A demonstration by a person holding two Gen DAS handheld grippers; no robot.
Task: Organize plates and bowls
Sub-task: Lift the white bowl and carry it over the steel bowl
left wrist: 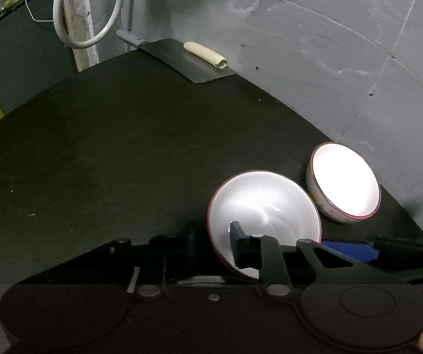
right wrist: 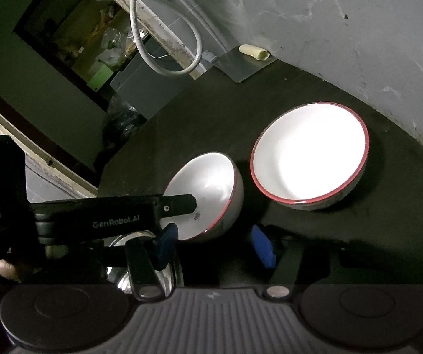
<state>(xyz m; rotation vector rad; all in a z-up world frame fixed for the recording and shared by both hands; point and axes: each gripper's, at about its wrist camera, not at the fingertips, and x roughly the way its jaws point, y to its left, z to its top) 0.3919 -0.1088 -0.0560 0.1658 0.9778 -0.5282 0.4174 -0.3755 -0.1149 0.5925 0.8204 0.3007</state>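
Observation:
Two white bowls with red rims are over a dark round table (left wrist: 108, 153). My left gripper (left wrist: 214, 244) is shut on the near rim of the closer bowl (left wrist: 264, 206) and holds it tilted; one blue pad is inside it, one outside. The same bowl (right wrist: 208, 188) shows in the right wrist view with the left gripper (right wrist: 182, 206) on it. The second bowl (left wrist: 344, 180) (right wrist: 311, 150) sits upright on the table by the wall. My right gripper (right wrist: 214, 244) is open and empty, its blue pads just below the tilted bowl.
A metal cleaver (left wrist: 182, 59) with a rolled cream paper (left wrist: 205, 54) lies at the table's far edge by the grey wall (left wrist: 329, 44). A white cable loop (left wrist: 87, 14) hangs at the back. Shiny metal ware (right wrist: 140, 274) sits under the right gripper.

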